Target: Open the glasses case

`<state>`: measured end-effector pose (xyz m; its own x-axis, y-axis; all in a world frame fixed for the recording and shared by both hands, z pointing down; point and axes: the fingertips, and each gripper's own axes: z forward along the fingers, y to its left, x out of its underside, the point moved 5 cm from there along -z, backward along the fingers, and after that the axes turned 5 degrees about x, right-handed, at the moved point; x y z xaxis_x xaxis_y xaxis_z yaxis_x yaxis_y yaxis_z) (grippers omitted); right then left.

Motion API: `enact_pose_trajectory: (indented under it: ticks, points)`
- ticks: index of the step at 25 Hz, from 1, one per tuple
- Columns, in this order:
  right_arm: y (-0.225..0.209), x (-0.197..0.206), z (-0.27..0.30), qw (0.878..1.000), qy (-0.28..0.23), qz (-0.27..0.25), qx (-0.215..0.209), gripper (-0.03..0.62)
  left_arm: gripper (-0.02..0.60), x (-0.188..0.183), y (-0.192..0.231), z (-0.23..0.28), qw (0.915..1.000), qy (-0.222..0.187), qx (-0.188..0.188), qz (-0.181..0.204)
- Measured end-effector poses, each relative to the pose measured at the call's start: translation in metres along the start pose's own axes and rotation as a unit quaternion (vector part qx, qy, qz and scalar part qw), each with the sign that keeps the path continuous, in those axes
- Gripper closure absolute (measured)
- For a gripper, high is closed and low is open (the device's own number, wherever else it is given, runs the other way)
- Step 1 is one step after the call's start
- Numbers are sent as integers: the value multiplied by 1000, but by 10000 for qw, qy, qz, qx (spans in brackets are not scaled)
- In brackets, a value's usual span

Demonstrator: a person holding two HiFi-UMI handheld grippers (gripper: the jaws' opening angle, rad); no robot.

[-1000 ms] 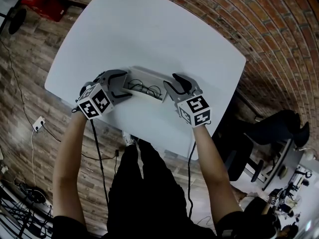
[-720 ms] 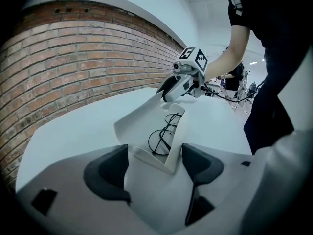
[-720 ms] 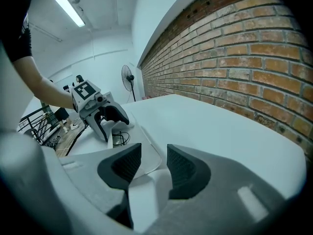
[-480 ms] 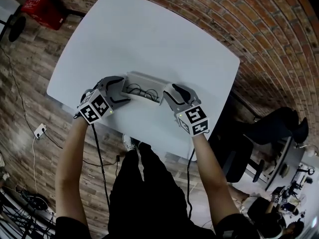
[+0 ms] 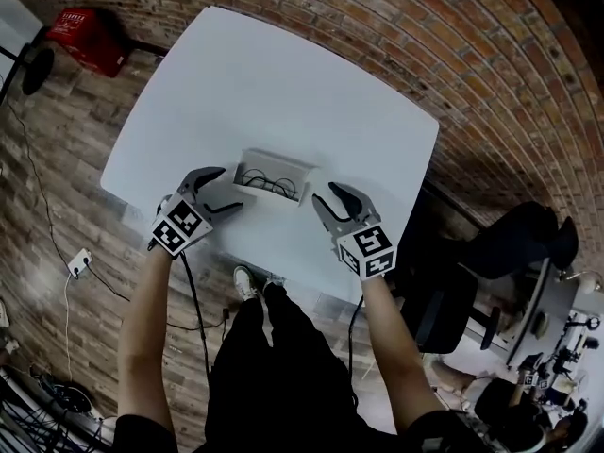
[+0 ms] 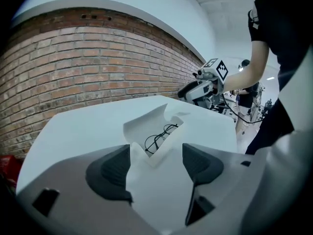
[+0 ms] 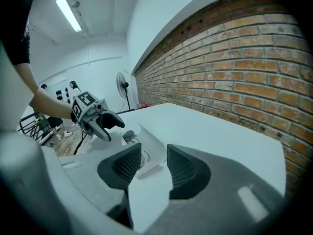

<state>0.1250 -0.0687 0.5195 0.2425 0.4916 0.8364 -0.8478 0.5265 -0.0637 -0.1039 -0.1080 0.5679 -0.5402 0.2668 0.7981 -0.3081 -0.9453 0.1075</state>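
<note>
**Both grippers spread, glasses case open between them**

Nearest, at the bottom of the head view: dark trousers [image 5: 274, 376] and two bare forearms reaching up toward the table's near edge.

Next, the left gripper [image 5: 225, 191], marker cube facing the camera. Jaws spread wide, pinching nothing, with the case's near left corner just ahead of the pads in the left gripper view. Whether a fingertip touches that corner: not clear.

Level with it, the right gripper [image 5: 325, 196], jaws likewise parted and empty, tips just beside the case's right end.

Between and slightly beyond the two: the white glasses case [image 5: 274, 163], lying on the near part of the white table [image 5: 283, 74], close to its front edge. Lid raised and standing open on the far side. Inside, thin dark-rimmed glasses [image 5: 267, 178], lying flat, lenses side by side.

Beyond the case, bare tabletop out to the far edge.

Farther still: a red box [image 5: 83, 25] at upper left, brick surface along the top and right, a black office chair [image 5: 514, 243] off to the right.
</note>
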Motion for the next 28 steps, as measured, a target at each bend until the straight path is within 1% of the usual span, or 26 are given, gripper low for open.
enact_pose_trajectory:
  ticks: [5, 6, 7, 8, 10, 12, 14, 15, 17, 19, 20, 23, 28]
  points:
    - [23, -4, -22, 9999, -127, 82, -5, 428, 260, -1, -7, -12, 9992, 47, -279, -292]
    - [27, -5, -27, 9998, -150, 106, 6, 428, 284, 0, -9, -15, 9989, 47, -322, -340]
    - [30, -6, -31, 9998, -174, 132, 28, 432, 321, 0, -12, -18, 9986, 32, -354, -390]
    - [32, -7, -36, 9997, -200, 159, 56, 444, 349, 0, -15, -21, 9983, 7, -382, -446]
    - [35, -8, -44, 9994, -257, 220, 113, 471, 380, 1, -22, -26, 9972, -48, -461, -582]
    - [37, -11, -53, 9989, -328, 284, 157, 488, 457, -1, -29, -31, 9953, -158, -561, -769]
    - [37, -14, -61, 9985, -399, 319, 213, 507, 541, -4, -36, -37, 9924, -367, -628, -995]
    - [38, -15, -65, 9982, -428, 330, 248, 516, 545, -6, -40, -40, 9904, -482, -673, -1105]
    - [37, -20, -73, 9975, -509, 375, 319, 537, 558, -9, -45, -49, 9860, -649, -881, -1255]
    - [33, -29, -80, 9962, -652, 458, 359, 581, 568, -18, -45, -62, 9824, -776, -1119, -1276]
    - [30, -35, -83, 9954, -734, 507, 360, 589, 571, -25, -44, -69, 9808, -855, -1212, -1265]
    - [25, -51, -95, 9930, -956, 597, 355, 589, 575, -48, -45, -89, 9749, -1249, -1419, -1177]
    - [20, -77, -116, 9891, -1323, 517, 376, 589, 575, -84, -48, -122, 9650, -1708, -1709, -1020]
